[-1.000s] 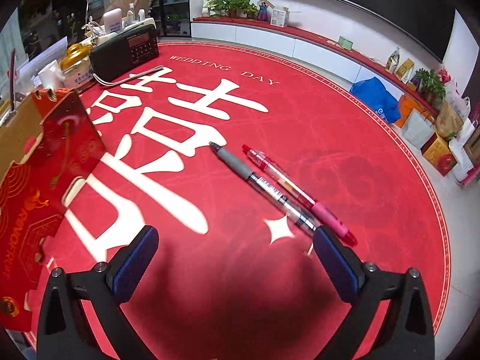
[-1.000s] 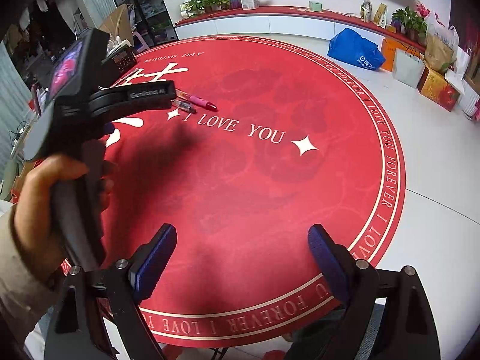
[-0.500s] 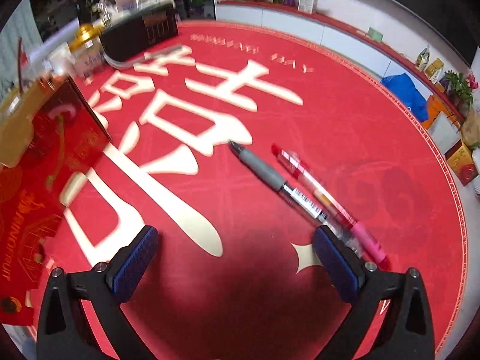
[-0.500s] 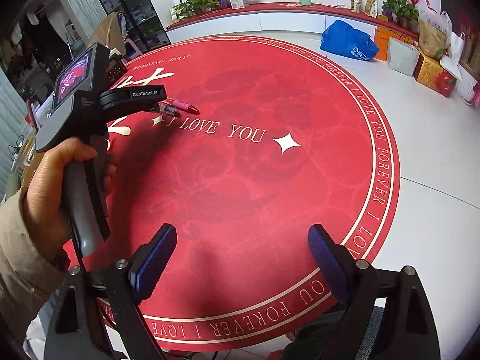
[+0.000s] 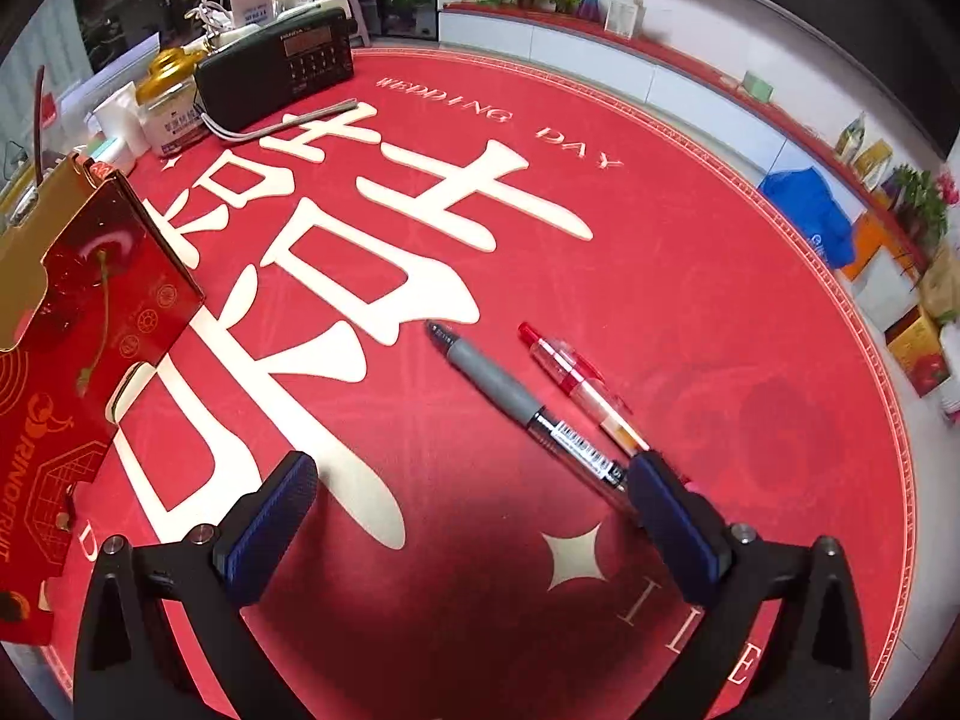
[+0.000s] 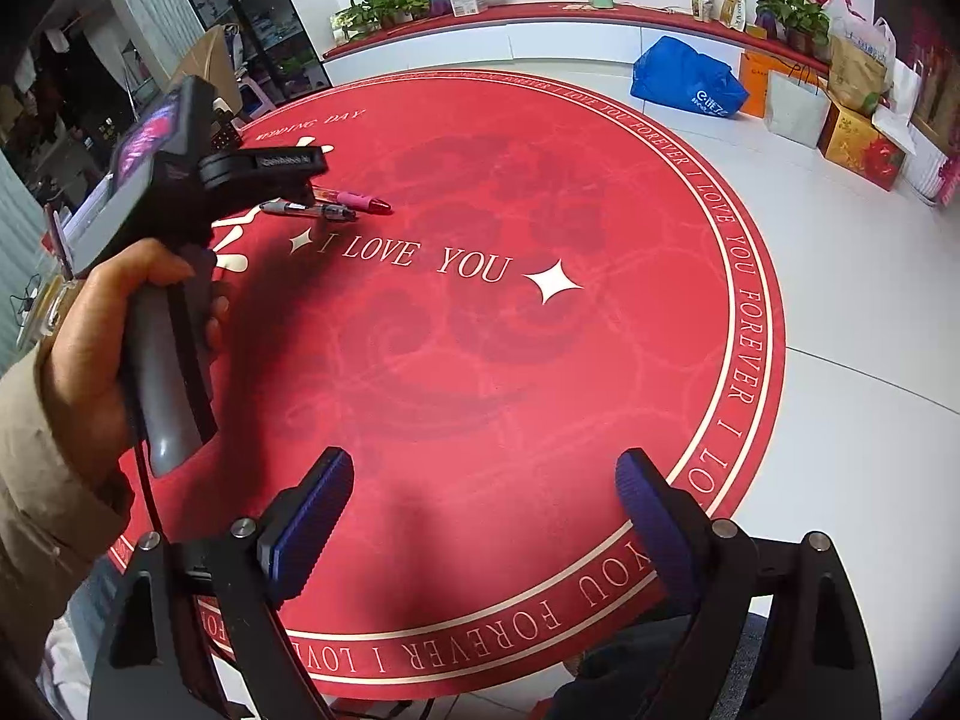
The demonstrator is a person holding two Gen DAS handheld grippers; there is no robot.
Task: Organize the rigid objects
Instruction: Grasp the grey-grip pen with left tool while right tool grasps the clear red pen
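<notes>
Leftmost in the left wrist view, a red gift box [image 5: 90,348] stands at the edge of the round red tabletop [image 5: 750,312], with a black radio [image 5: 276,75] and a small jar [image 5: 171,120] behind it near the far rim. Further right, roughly in the middle of the cloth, two pens lie side by side and almost parallel: a grey-grip pen [image 5: 510,399] and, just beside it on the right, a red pen [image 5: 576,378]. The left claw [image 5: 468,525] hangs low above them with its jaws spread wide and nothing between them; its right fingertip [image 5: 666,516] hides the rear ends of both pens, so I cannot tell whether it touches them. From the right wrist view, the person's left hand [image 6: 108,348] grips the tool's handle, and the pens' rear ends poke out past the tool. The right claw [image 6: 483,507] waits well apart near the cloth's near rim, released and empty. The likely step is picking one pen. The risk lies in how close the pens sit: a wide closing stroke could sweep both together, or a finger landing between them could roll one away across the smooth cloth. Gripping so near the tail end could also let the pen pivot and droop.
</notes>
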